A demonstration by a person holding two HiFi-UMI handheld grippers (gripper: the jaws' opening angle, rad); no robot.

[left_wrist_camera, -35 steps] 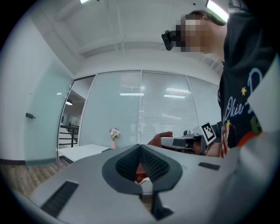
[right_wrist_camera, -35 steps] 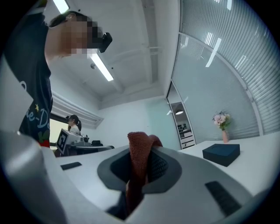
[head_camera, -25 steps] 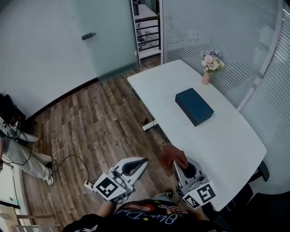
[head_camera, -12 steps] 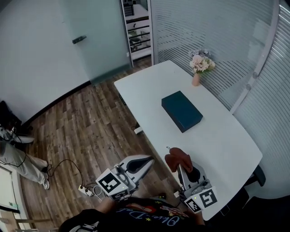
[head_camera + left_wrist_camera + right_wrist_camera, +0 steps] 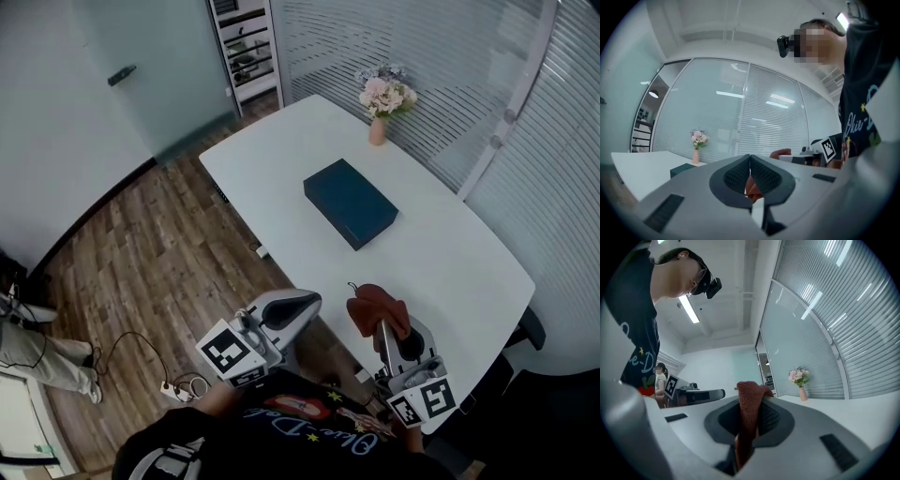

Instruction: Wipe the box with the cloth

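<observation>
while pinching cloth [image 5: 377,305] in right gripper [image 5: 382,326], holds left gripper [image 5: 312,299] pressed together, well apart from the box [image 5: 351,202].

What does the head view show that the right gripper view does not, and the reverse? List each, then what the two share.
Only the head view: the dark blue box and the wooden floor. Only the right gripper view: a ceiling light and the head camera that the person wears. Both: the red-brown cloth clamped in the right gripper, the left gripper, the white table and the vase of flowers.
</observation>
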